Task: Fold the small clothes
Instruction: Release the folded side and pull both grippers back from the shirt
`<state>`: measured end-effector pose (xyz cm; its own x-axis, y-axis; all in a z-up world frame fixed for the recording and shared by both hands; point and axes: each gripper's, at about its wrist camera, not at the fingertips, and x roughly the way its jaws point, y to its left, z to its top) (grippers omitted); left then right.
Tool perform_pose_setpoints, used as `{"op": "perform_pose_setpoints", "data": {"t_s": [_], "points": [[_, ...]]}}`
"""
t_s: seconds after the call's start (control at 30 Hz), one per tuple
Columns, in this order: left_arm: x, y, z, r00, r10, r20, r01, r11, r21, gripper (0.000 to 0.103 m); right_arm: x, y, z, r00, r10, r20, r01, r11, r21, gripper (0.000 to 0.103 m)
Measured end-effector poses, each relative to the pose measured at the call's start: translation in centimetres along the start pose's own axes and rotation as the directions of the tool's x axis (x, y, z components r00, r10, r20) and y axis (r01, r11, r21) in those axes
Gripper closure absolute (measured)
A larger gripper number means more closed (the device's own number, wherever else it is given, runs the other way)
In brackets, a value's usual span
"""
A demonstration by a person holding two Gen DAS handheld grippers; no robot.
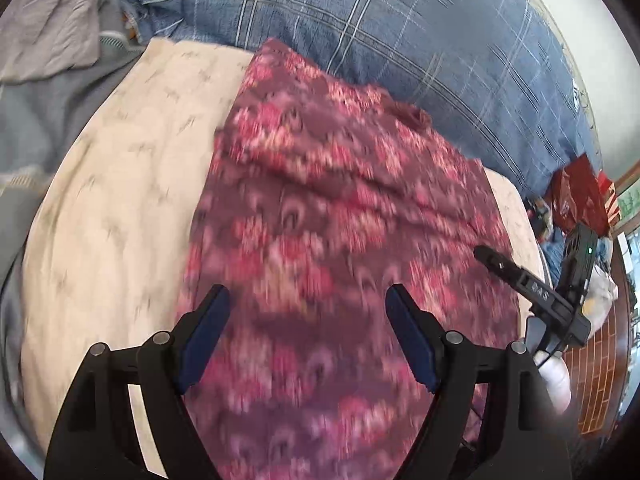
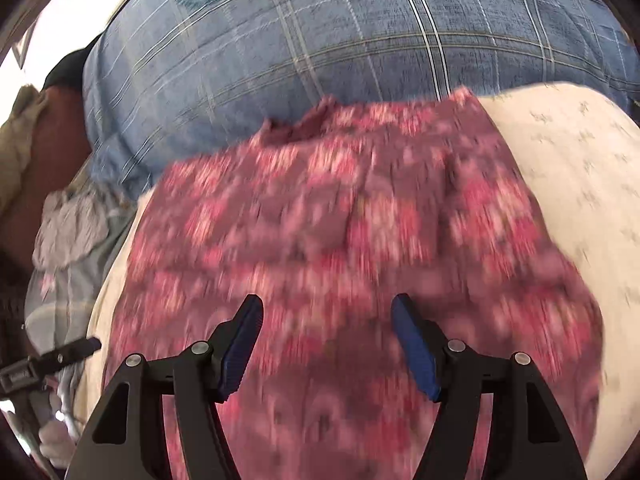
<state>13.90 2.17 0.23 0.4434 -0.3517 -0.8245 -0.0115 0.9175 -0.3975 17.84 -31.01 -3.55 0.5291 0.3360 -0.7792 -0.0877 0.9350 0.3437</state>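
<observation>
Two claws hang over the soft purple cloth with pink flowers (image 1: 340,240), which lies spread on the cream pillow (image 1: 120,200) so it can be folded. The left claw (image 1: 308,340) and right claw (image 2: 327,348) both stand apart, holding nothing

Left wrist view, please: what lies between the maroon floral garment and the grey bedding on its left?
A cream printed cloth, spread beneath the maroon floral garment.
</observation>
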Motion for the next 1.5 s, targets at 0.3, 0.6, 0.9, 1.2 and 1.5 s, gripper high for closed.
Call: {"op": "perform_pose_setpoints", "data": {"t_s": [0.3,0.6,0.9,1.2,1.5], "points": [[-4.1,-0.6,-5.2,1.0,0.018,-0.019,-0.018,0.999,0.035,0.023,-10.0,-3.2,-7.7,0.984,-0.174,0.042,0.177,0.98,-0.091,0.035],[-5.6,2.9,-10.7,0.993,0.019,-0.12,-0.011,0.998,0.066,0.023,-14.4,-5.4,-13.9,0.969,-0.245,0.028,0.246,0.966,-0.078,0.034],[-5.7,4.6,-12.2,0.992,0.021,-0.126,-0.013,0.998,0.064,0.023,-11.8,-5.8,-17.6,0.975,-0.189,-0.115,0.187,0.982,-0.026,0.032],[-8.3,5.4,-11.4,0.997,0.008,-0.076,-0.002,0.997,0.082,0.023,-11.8,-5.8,-17.6,0.981,-0.132,-0.144,0.134,0.991,0.005,0.032],[-8.8,6.0,-10.7,0.99,0.128,-0.066,-0.119,0.985,0.126,0.023,-11.4,-5.6,-17.2,0.981,-0.123,-0.152,0.123,0.992,-0.011,0.032]]}}
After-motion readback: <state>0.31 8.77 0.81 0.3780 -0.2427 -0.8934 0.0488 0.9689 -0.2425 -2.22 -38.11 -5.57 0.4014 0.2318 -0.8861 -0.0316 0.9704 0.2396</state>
